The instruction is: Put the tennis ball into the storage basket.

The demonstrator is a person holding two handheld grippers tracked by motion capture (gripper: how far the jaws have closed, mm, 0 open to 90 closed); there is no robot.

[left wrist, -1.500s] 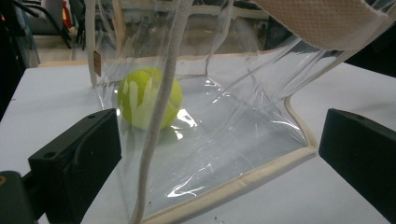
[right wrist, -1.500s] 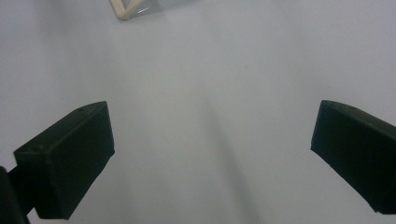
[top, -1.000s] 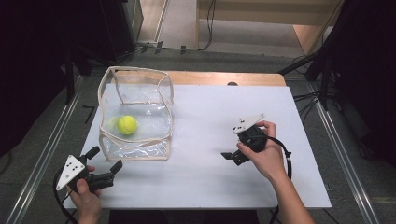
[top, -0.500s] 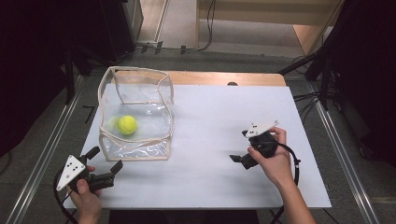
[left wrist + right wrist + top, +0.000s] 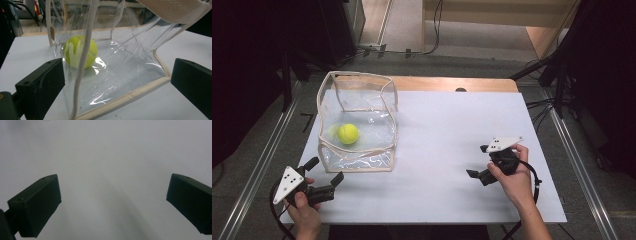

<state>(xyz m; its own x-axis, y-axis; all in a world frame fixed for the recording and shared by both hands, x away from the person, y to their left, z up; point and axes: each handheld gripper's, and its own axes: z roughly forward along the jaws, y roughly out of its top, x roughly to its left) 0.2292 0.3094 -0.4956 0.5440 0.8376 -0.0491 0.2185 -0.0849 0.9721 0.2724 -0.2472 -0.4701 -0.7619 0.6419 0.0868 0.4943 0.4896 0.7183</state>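
My left gripper point(image 5: 326, 179), lower left, and right gripper point(image 5: 478, 161), lower right, both gape empty. The ball point(image 5: 348, 133) sits inside the clear bag point(image 5: 357, 164), upper left; grabbing its floppy wall might tip it.

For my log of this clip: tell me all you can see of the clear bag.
The clear bag is a boxy, see-through plastic bag edged in cream fabric trim, with a cream strap hanging down. It stands open-topped and somewhat slumped on the white table, at its left side. A yellow-green tennis ball rests inside on its bottom.
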